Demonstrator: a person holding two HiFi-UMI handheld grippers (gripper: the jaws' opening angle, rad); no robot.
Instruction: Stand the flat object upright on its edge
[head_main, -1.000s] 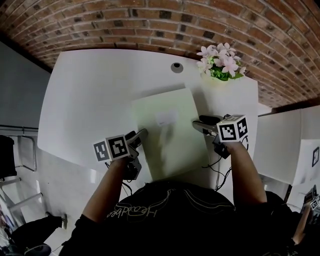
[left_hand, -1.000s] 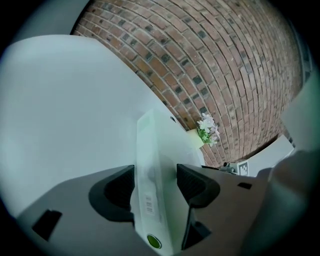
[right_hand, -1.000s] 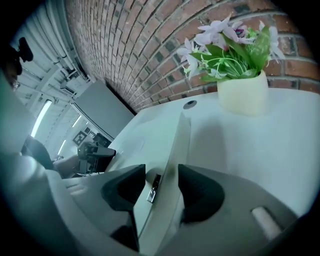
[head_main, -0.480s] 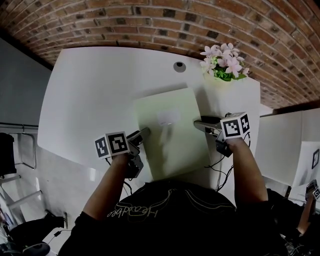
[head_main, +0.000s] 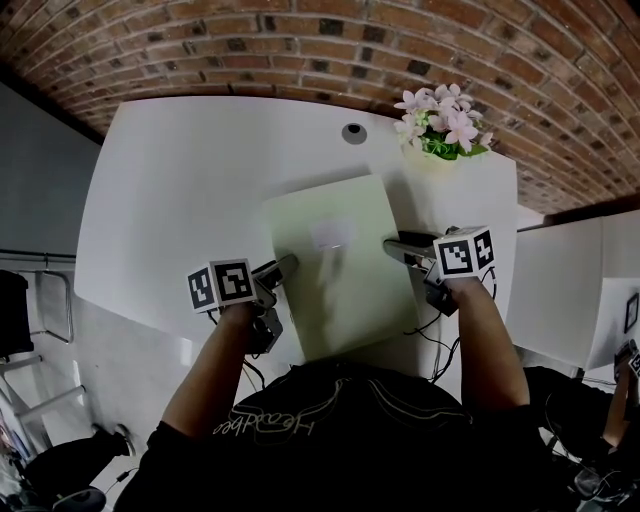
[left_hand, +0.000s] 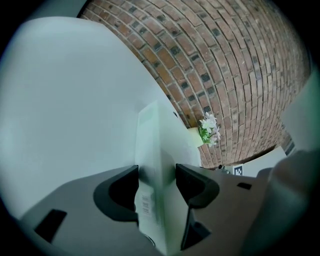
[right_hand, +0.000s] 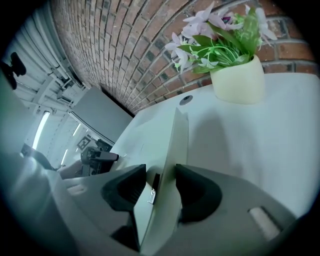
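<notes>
Right now a pale green board (head_main: 335, 290) is held between the two grippers over a white table (head_main: 190, 190), one gripper on each of its side edges. The left gripper (head_main: 282, 268) has the board's left edge between its jaws; its own view shows both dark pads against the board's faces, and the jaws have just closed a little further on it. The right gripper (head_main: 395, 246) pinches the right edge the same way, a pad on each face. Both gripper views see the board edge-on, rising between the pads, so it seems to be tipped up steeply instead of lying flat. From the head view I cannot tell whether its lower edge rests on the table. A small white label (head_main: 333, 235) sits on the face turned towards the person. At the far right corner of the table stands a cream pot of pink flowers (head_main: 440, 135), well apart from the board, with a small round hole (head_main: 353, 130) in the tabletop beside it. A brick wall (head_main: 300, 50) runs behind the table.
</notes>
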